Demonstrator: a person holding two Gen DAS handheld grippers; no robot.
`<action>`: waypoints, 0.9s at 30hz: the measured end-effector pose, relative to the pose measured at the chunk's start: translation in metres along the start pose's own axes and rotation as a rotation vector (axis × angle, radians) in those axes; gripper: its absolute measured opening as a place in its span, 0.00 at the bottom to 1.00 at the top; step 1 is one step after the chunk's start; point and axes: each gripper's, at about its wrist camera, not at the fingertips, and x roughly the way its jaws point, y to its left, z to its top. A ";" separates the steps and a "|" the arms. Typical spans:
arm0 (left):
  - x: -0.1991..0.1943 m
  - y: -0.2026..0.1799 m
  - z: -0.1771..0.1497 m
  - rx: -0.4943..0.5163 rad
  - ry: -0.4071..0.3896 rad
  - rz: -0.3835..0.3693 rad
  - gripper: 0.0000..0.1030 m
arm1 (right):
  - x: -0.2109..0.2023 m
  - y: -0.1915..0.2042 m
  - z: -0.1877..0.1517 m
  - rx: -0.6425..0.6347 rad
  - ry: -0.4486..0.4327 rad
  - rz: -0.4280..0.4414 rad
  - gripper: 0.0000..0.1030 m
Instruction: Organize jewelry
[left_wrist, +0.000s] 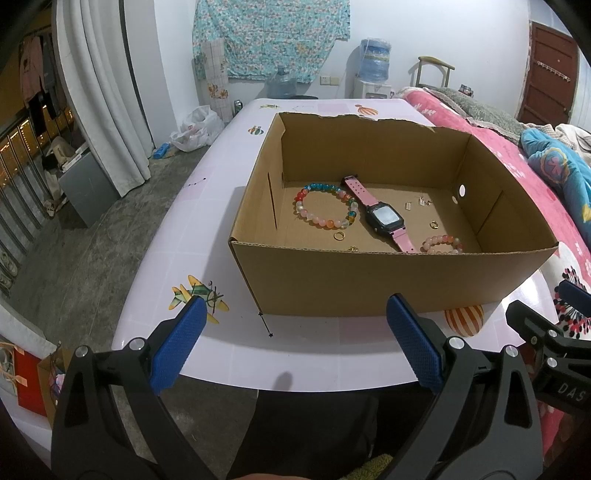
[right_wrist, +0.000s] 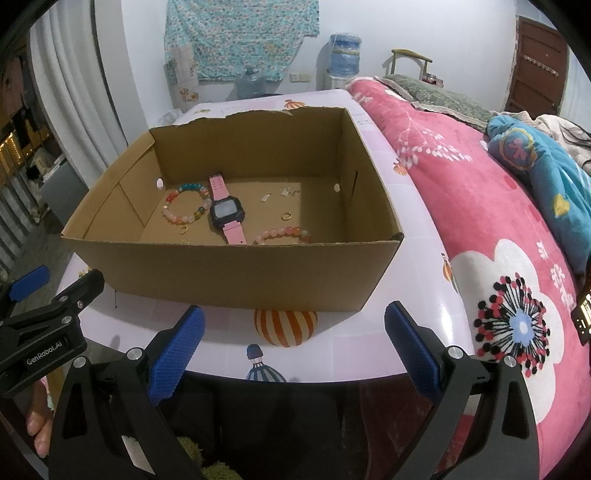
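Left tool (left_wrist: 295, 332) held low at the near edge of the worktop (left_wrist: 207, 206), blue pads spread wide apart, nothing between them. Right tool (right_wrist: 293, 332) likewise: pads well apart, empty, just short of the worktop edge. The two tools sit side by side; each shows at the margin of the other's view.

Straight ahead of both tools: open cardboard box (left_wrist: 369, 277), its near wall facing them, far rim torn and ragged. All jewelry lies on the box floor, beyond the near wall.
- Multicolour bead bracelet (left_wrist: 325, 206), ahead and slightly left of the left tool's centre line.
- Pink watch (left_wrist: 382, 218) with black face, lying diagonally just right of that bracelet, strap end touching or overlapping it.
- Peach bead bracelet (left_wrist: 443, 243), closest to the near wall, partly hidden by it, beside the watch's lower strap.
- Gold ring (left_wrist: 339, 235) just below the multicolour bracelet; second gold ring (left_wrist: 433, 224) right of the watch.
- Small silver pieces (left_wrist: 417, 203) farther back; too small to identify.

Pink floral blanket (right_wrist: 480, 221) on the bed, right of the right tool, alongside the worktop.
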 end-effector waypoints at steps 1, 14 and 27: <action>0.000 0.000 0.000 0.000 0.000 0.001 0.91 | 0.000 0.000 0.000 0.001 0.000 0.000 0.92; 0.001 -0.002 -0.002 0.002 0.000 -0.004 0.91 | 0.000 0.000 0.000 0.003 -0.002 -0.001 0.92; 0.000 -0.004 0.003 0.002 0.010 -0.017 0.91 | 0.001 -0.002 0.004 0.011 -0.004 0.003 0.92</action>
